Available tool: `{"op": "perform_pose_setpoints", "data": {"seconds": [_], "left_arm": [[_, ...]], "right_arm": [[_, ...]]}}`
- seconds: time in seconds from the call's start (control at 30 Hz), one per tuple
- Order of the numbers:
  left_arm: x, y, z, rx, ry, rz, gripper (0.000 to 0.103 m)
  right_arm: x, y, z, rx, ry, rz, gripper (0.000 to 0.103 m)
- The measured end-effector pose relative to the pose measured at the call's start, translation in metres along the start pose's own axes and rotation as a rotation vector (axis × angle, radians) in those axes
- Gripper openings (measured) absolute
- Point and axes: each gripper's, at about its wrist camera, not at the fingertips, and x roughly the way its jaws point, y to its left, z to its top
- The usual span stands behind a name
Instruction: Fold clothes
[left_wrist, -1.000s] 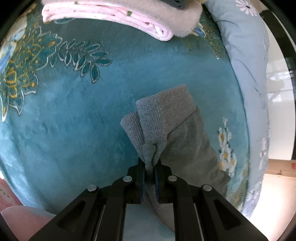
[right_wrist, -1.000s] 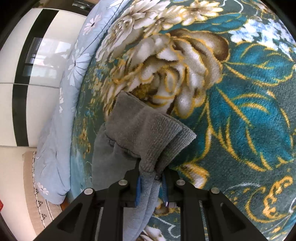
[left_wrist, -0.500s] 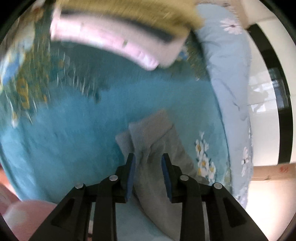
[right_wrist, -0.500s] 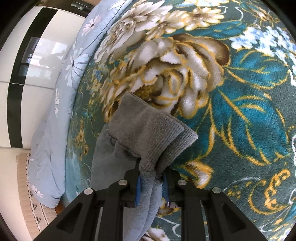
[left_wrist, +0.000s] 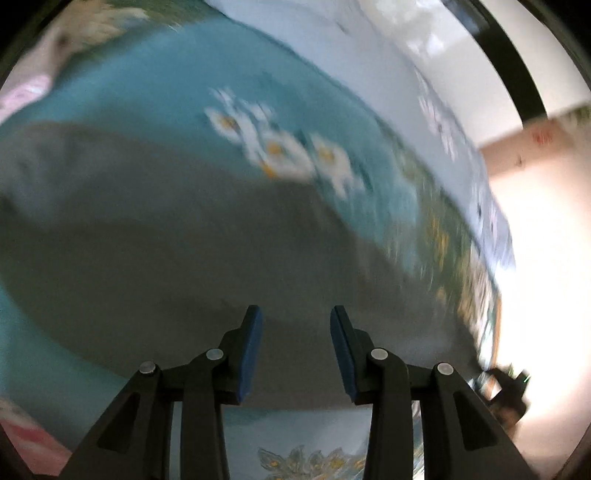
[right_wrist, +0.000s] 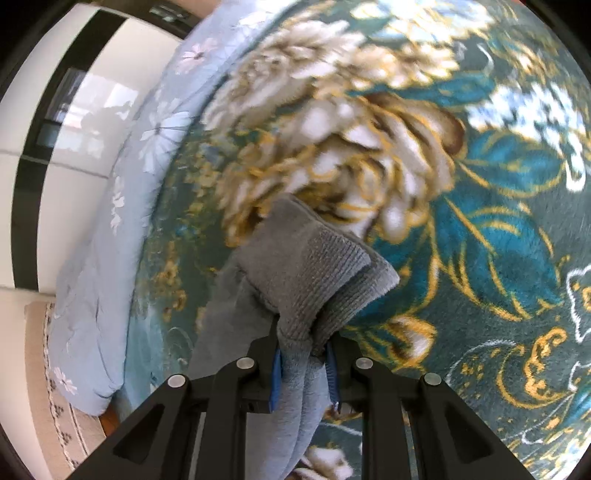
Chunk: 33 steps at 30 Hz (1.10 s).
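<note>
Right gripper (right_wrist: 302, 363) is clamping a bunched ribbed cuff of the grey garment (right_wrist: 306, 266); the rest is hanging down below the jaws. Left gripper (left_wrist: 296, 345) is standing released, jaws just been opening, nothing between the blue pads (left_wrist: 251, 354), grey cloth spread beneath them on the teal floral blanket (left_wrist: 155, 92).

Risks, as I'm reading it:
- Single-point hold: the soft fleece is draping off one pinch, so it's likely sagging and undoing any fold.
- The thick cuff bunch is filling the jaws unevenly and could be creeping out.
- Left view is smearing heavily, so a regrasp point is hard to pick; cloth edge isn't resolvable there.
- Plush blanket pile could be dragging the fleece.

Pale blue flowered quilt (right_wrist: 96, 258) is lying along the blanket's edge.
</note>
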Motion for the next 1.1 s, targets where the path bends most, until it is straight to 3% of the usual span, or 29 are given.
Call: {"op": "perform_pose_setpoints", "data": {"seconds": [0.1,0.23,0.43,0.53,0.67,0.73,0.93,1.1], "left_arm": [[0.023,-0.010,-0.012,0.079,0.055,0.022,0.039],[0.045,-0.011,-0.030,0.158,0.148,0.128,0.039],[0.036,0.003,-0.027,0.068,0.144,0.051,0.039],[0.022,0.007,-0.022,0.024,0.108,0.022,0.039],[-0.011,0.021,-0.010,-0.059,-0.016,-0.052,0.039],[-0.024,0.028,-0.006,-0.084,-0.060,-0.050,0.039],[-0.047,0.050,-0.002,-0.168,-0.116,-0.050,0.039],[-0.058,0.063,-0.004,-0.218,-0.128,-0.060,0.039]], "right_arm": [[-0.014,0.025,-0.002,-0.079,-0.029,0.008,0.022],[-0.029,0.067,-0.013,-0.182,-0.064,0.009,0.022],[-0.043,0.159,-0.063,-0.540,-0.120,-0.027,0.022],[-0.041,0.202,-0.111,-0.785,-0.145,-0.049,0.022],[-0.018,0.240,-0.183,-1.054,-0.131,-0.072,0.022],[-0.002,0.253,-0.219,-1.168,-0.117,-0.090,0.022],[0.048,0.267,-0.312,-1.426,-0.072,-0.167,0.022],[0.070,0.252,-0.352,-1.507,-0.007,-0.213,0.024]]}}
